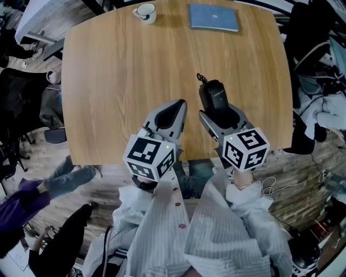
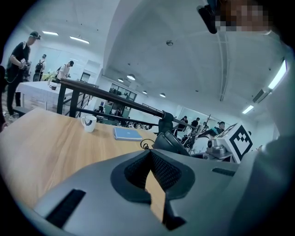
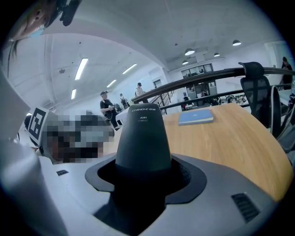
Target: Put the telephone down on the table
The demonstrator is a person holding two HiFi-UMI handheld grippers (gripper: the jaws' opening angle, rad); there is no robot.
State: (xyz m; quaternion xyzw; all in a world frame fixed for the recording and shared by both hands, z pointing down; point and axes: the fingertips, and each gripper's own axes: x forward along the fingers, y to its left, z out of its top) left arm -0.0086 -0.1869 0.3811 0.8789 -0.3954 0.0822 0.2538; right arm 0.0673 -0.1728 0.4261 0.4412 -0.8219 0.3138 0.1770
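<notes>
Right gripper (image 1: 220, 120) — pinching telephone (image 1: 214, 96) over table (image 1: 119, 70) | left gripper (image 1: 177, 106) — jaws pressed together

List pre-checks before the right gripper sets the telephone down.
1. Grip: right gripper shut on telephone: ok.
2. Landing spot: table bare ahead of the telephone: ok.
3. Clutter: cup and blue notebook sit at the far edge: ok.
4. Other tool: left gripper shut, empty, off to the side: ok.
5. Height of telephone above table: cannot tell.
6. Loose cord snag-free: cannot tell.
</notes>
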